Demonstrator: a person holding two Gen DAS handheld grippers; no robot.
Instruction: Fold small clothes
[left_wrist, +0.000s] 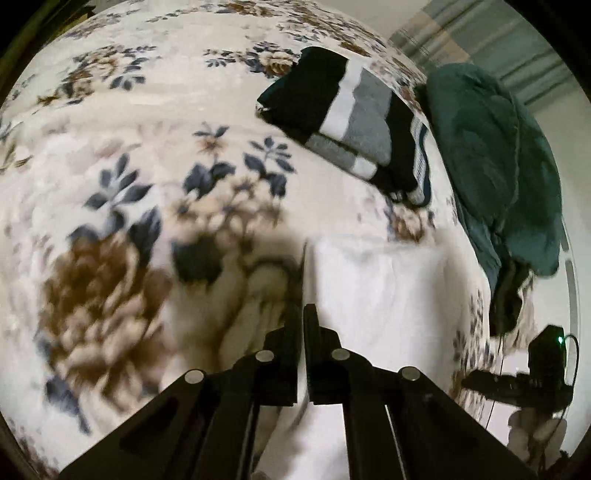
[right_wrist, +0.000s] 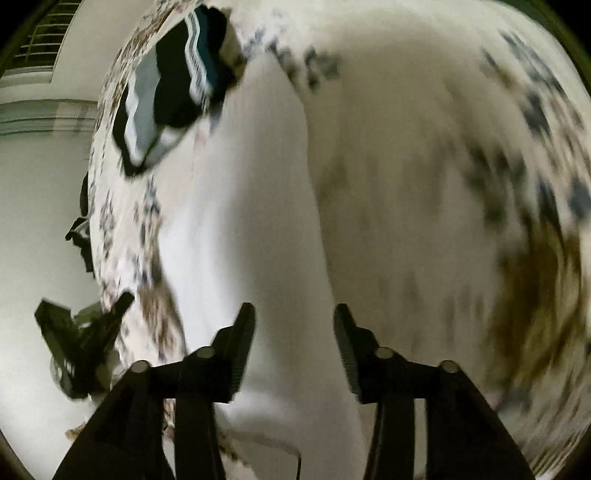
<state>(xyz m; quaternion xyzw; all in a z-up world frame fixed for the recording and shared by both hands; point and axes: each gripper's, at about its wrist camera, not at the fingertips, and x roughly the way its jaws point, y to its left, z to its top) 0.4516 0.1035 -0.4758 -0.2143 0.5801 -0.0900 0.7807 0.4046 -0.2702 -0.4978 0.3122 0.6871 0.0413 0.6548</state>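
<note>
One gripper only on the white garment (left_wrist: 376, 295), spread over the floral bedspread (left_wrist: 110, 147): left gripper (left_wrist: 303, 314) pinched on its edge, right gripper (right_wrist: 294, 314) half-wide, empty. Risk: lopsided lift, crooked fold, edge slipping free.

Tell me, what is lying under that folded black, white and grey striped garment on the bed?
The striped garment lies on the flowered bedspread, with a dark teal cloth beside it. Whether anything is hidden between the garment and the bedspread cannot be seen.
</note>
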